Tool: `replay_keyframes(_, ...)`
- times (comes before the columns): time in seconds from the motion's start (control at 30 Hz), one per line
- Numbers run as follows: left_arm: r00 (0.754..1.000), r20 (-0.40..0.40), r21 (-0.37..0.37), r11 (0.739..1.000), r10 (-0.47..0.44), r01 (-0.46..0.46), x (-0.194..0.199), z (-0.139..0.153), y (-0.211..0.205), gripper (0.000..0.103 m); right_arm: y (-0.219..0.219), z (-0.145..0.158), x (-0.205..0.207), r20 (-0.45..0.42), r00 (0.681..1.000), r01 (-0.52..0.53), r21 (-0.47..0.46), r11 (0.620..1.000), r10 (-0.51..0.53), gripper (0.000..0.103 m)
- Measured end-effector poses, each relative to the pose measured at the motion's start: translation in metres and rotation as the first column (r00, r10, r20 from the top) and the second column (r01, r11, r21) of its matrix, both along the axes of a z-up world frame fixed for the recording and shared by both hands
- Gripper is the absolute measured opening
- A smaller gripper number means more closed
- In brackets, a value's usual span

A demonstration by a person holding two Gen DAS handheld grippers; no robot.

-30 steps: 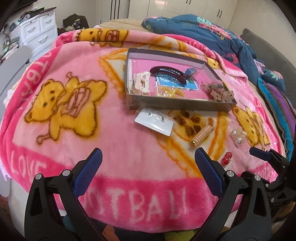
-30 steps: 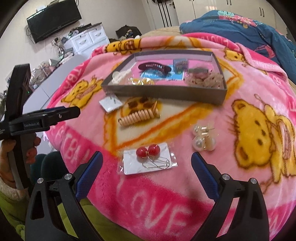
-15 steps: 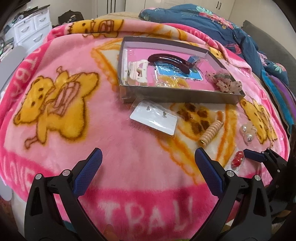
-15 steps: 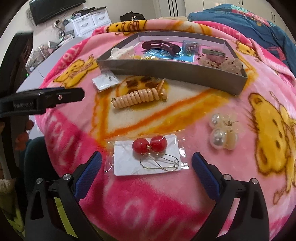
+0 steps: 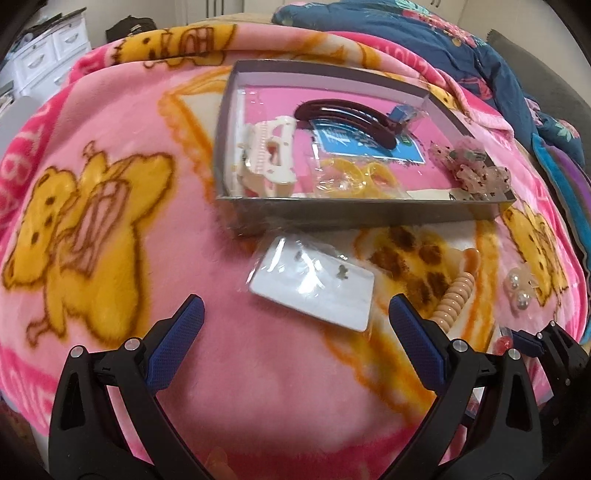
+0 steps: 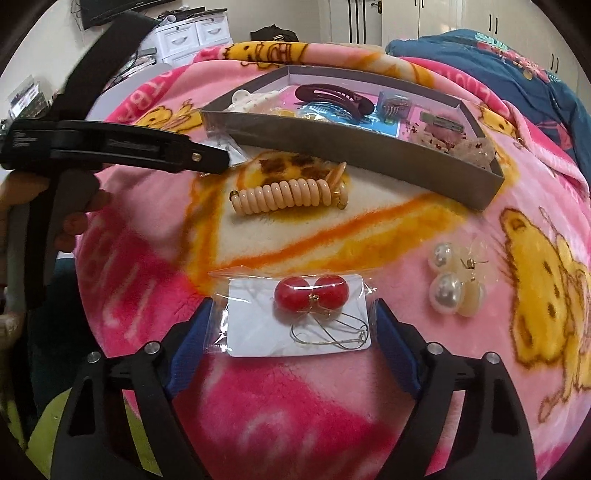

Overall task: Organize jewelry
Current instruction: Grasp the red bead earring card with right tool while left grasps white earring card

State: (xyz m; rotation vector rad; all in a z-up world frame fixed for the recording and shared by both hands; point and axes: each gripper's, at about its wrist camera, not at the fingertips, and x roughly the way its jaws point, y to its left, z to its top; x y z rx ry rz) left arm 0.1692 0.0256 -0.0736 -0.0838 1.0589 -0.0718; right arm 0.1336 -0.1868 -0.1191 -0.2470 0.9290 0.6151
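A grey tray [image 5: 332, 214] [image 6: 369, 155] on the pink blanket holds hair clips and small bags. A bagged white card with stud earrings [image 5: 314, 291] lies just in front of it, between the fingers of my open left gripper [image 5: 295, 321]. A bagged card with red ball earrings [image 6: 299, 317] lies between the fingers of my open right gripper [image 6: 291, 328], its edges by the pads. A peach spiral hair tie [image 6: 284, 195] [image 5: 454, 299] and pearl earrings [image 6: 450, 288] [image 5: 519, 291] lie loose on the blanket.
The pink bear-print blanket [image 5: 110, 221] covers a bed. A dark blue quilt [image 5: 406, 33] lies behind the tray. White drawers [image 5: 40, 55] stand at the far left. The left gripper's body [image 6: 110, 147] crosses the right wrist view at left.
Both grippers have moved forward and lower. The stud earring card now sits between the left fingers and the red earring card between the right fingers. Both stay open.
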Motion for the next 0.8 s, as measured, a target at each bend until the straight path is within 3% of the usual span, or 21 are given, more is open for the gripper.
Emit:
replay_keyframes(0.27,0.999,0.010,0.055,0.998,-0.039,0.038,0.010,-0.009,-0.011,0.092,-0.002,0.012,-0.004,-0.027,1.000,0.000,0.047,0.999,0.001,0.082)
replay_keyframes(0.4,0.999,0.019,0.077,0.996,-0.036,0.035,0.012,-0.010,-0.012,0.071,-0.003,0.020,-0.003,-0.031,1.000,0.007,0.062,0.998,-0.006,0.082)
replay_keyframes(0.53,0.999,0.023,0.058,0.998,-0.040,0.038,0.011,-0.006,-0.009,0.059,-0.007,0.026,0.000,-0.033,0.999,0.021,0.076,0.997,-0.018,0.083)
replay_keyframes(0.8,0.999,0.047,-0.015,1.000,-0.015,0.015,-0.005,0.006,0.001,0.057,-0.010,0.037,0.000,-0.009,1.000,0.020,0.120,0.993,-0.019,0.083)
